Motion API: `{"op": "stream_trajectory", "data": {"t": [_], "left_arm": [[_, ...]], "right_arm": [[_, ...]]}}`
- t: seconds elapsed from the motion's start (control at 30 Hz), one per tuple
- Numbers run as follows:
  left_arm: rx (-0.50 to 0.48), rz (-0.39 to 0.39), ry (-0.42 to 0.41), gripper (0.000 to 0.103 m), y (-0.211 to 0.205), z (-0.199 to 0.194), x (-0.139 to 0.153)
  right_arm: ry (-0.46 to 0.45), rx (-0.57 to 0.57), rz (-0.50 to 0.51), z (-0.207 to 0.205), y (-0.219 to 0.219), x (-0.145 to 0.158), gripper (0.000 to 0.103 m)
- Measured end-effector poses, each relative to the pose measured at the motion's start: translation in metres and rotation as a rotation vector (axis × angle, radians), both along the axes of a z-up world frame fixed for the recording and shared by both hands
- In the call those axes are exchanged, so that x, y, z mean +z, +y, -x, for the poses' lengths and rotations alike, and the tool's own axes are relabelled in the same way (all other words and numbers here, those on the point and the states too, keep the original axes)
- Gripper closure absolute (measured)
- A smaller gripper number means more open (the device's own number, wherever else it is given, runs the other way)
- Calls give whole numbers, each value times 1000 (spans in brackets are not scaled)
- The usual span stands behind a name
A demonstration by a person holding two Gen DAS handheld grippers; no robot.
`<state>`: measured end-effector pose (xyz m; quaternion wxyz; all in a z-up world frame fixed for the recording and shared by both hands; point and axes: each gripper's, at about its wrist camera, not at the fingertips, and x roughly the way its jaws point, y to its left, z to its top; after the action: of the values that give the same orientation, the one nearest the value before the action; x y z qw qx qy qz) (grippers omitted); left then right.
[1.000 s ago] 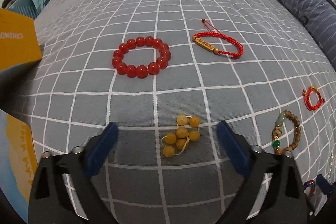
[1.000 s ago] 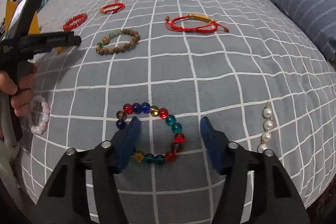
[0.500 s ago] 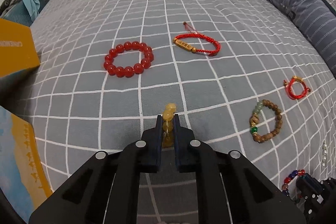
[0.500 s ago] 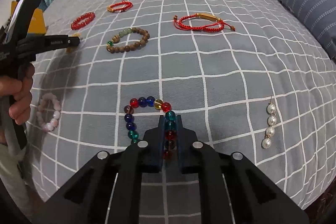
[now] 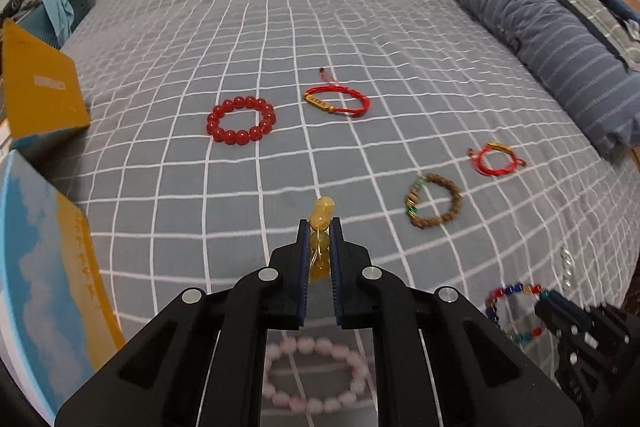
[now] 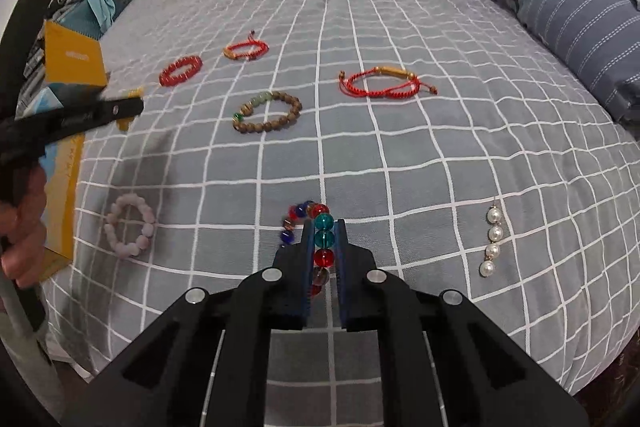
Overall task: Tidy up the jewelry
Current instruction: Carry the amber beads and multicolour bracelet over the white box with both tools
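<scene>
The left gripper (image 5: pixel 319 227) was clamped tight on a bunched string of yellow beads (image 5: pixel 321 213), which stuck out past its fingertips above the gray checked bedspread (image 5: pixel 240 35). The right gripper (image 6: pixel 324 227) was likewise pinched shut on a bracelet of multicolored glass beads (image 6: pixel 323 239), the rest of the loop hanging to the left of its fingers. Nearest, under the left gripper, a pink bead bracelet (image 5: pixel 316 371) lay blurred on the bed. To the right lay a short strand of four pearls (image 6: pixel 492 247), possibly an earring. Farther out rested a brown wooden bead bracelet (image 6: pixel 267 111), then a red cord bracelet (image 6: pixel 382 83), a red bead bracelet (image 5: pixel 241 121) and a second red cord bracelet (image 5: pixel 336 101). A yellow box (image 5: pixel 40 95) sat at the left edge, and a striped blue pillow (image 5: pixel 532 27) lay far right.
</scene>
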<state>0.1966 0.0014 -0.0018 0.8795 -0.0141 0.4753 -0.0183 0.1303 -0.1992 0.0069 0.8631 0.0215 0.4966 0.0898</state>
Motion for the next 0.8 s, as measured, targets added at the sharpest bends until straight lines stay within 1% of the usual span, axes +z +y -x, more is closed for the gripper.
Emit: {"op": "stream_trajectory", "data": {"t": [0.1,0.23,0.37,0.5,0.67,0.8], "left_arm": [[-8,-13,-35,94,-5,21,8],[-3,-1,-69,94,-9,48,14],[-4,-23,-99,94,-12,72,17],[-12,-12,-129,94,-8,96,28],[7,-18,-148,94,0,113,38],[15,-17,-146,94,3,123,41]], "right_arm": [[-19,3,-11,5,-1,7,94],[-71,6,-16,15,-2,19,94],[-126,-11,-12,26,-2,31,94],[-160,-15,-9,36,-1,42,94],[-190,-21,3,47,2,51,94],[-197,-24,-7,51,1,55,94]]}}
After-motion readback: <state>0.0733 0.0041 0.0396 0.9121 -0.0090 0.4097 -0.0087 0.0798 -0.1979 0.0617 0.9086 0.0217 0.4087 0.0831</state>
